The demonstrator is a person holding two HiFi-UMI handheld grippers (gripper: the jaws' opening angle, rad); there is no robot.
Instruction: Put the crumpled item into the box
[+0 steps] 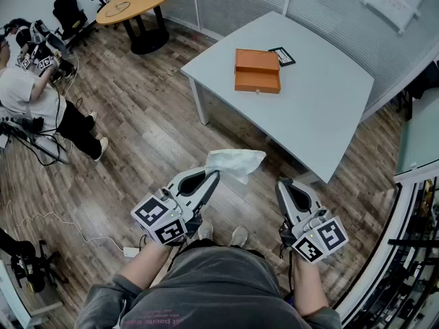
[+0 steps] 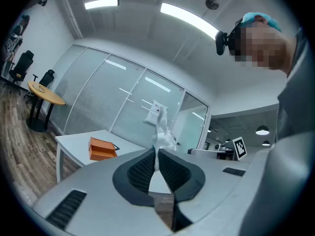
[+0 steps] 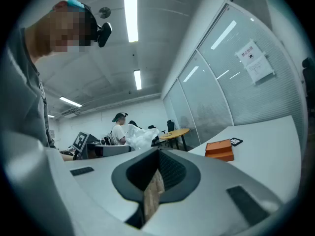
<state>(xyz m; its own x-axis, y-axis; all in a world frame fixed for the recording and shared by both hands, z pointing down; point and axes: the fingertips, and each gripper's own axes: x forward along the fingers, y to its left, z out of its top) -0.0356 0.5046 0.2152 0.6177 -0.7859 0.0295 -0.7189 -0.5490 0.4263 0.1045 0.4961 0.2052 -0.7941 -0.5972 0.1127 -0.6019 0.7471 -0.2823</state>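
White crumpled paper wad (image 1: 236,162) clamped in left gripper (image 1: 215,175) jaws, mid-air, well apart from orange cardboard box (image 1: 257,70) on pale grey counter (image 1: 329,108); right gripper (image 1: 280,181) jaws together, empty. Keep clamp tight, walk closer, release only above box

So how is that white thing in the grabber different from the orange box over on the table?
Colour: the crumpled item is white, the box is orange.
Shape: the crumpled item is a wrinkled, irregular wad; the box is flat and rectangular with straight edges.
Place: the crumpled item is up in the air above the wooden floor, pinched in the left gripper; the box lies on the white table further ahead.
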